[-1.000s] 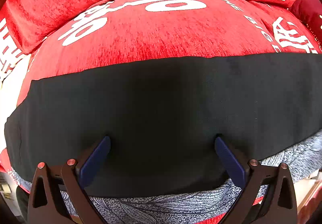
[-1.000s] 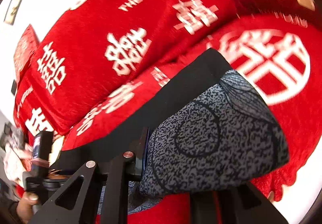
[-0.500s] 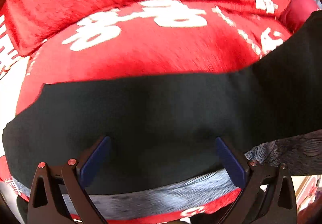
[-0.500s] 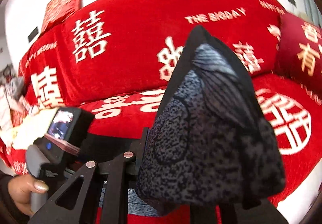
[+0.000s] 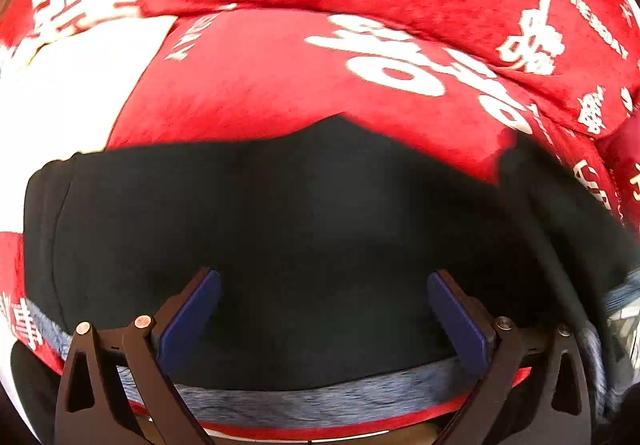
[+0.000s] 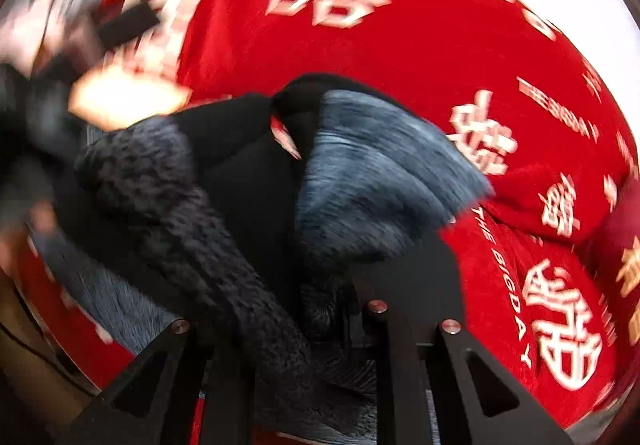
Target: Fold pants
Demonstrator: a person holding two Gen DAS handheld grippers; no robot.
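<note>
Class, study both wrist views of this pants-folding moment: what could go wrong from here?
1. The right gripper pinches only a bunched end of the pants; the cloth might slip out mid-carry.
2. The left gripper stands open over the flat part, pinning nothing, so that layer may drag across the red sofa cover and crease.

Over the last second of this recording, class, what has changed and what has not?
The right gripper, shut on the black pants with grey patterned lining, has swung that end up and across the red sofa cover. The left gripper stays open over the pants.
</note>
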